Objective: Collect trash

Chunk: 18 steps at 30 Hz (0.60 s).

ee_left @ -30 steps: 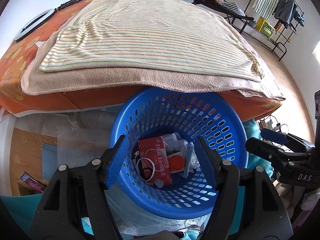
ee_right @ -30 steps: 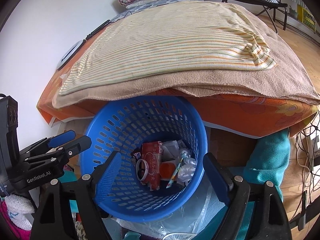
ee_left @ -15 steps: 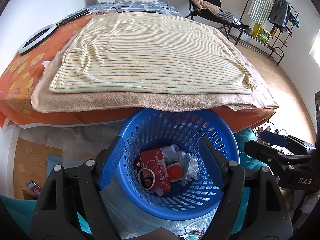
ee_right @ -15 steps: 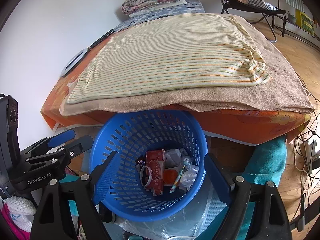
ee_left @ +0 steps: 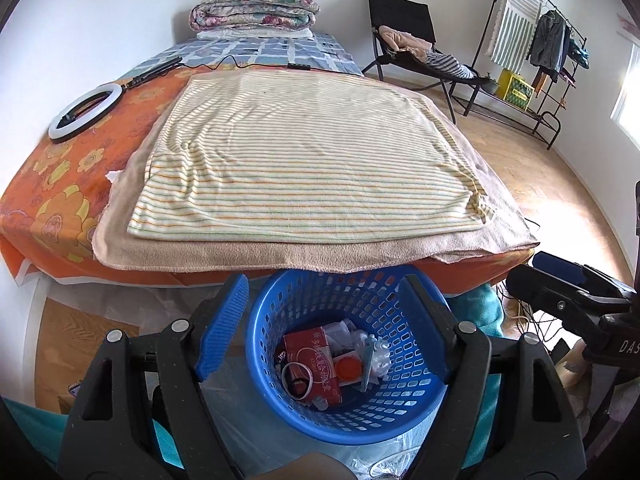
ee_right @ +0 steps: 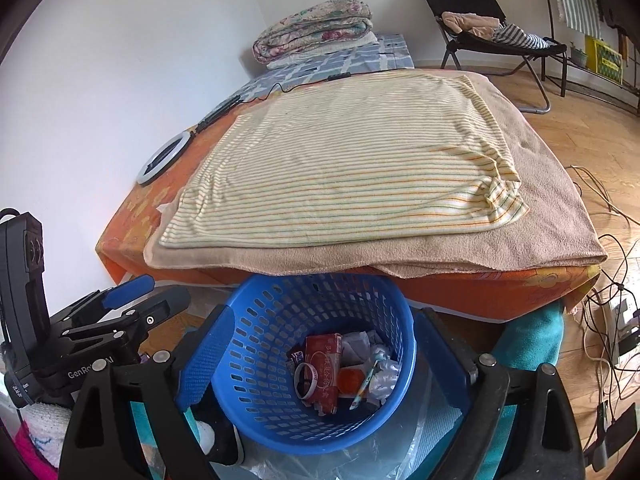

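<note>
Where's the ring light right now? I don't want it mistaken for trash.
In both views the ring light lies on the orange floral sheet at the bed's left edge by the wall, left of the striped blanket.

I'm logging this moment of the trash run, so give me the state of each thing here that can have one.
Left hand-held gripper: open, empty, above the basket.
Right hand-held gripper: open, empty, above the basket.
Round blue perforated plastic basket: upright on the floor at the bed's foot, partly filled.
Red flat wrapper: lying inside the basket.
Cream striped towel: spread flat on the bed.
White ring light: lying flat, unlit.
</note>
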### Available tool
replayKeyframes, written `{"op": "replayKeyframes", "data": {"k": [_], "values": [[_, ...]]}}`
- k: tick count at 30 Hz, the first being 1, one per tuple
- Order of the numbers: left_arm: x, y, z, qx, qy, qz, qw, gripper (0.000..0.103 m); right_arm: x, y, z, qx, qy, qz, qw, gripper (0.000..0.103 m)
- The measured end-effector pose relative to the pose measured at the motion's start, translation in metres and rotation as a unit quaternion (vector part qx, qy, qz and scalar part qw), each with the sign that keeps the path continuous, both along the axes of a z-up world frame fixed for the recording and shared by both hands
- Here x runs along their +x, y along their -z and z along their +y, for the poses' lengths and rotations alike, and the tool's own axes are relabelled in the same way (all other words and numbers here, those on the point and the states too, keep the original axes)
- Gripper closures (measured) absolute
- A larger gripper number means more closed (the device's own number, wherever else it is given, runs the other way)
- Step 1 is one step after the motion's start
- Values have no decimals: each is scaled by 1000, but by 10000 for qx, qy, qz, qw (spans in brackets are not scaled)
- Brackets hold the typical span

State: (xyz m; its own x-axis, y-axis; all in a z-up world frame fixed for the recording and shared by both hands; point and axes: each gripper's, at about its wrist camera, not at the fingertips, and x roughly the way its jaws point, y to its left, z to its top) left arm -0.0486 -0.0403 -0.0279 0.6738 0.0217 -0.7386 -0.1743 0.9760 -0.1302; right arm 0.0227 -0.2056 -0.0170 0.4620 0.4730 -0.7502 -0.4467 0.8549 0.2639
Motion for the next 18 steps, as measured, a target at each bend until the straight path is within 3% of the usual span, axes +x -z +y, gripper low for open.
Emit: {"op": "replayKeyframes", "data": {"k": [3, 18], "values": [[-2, -14, 1, 39, 18, -163, 9999, 14, -2, -16, 1, 111, 1, -223, 9997, 2], [-6, -48, 10, 39, -18, -466, 9989, 11, -9, -50, 9, 6, 12, -681, 9977, 0]]}}
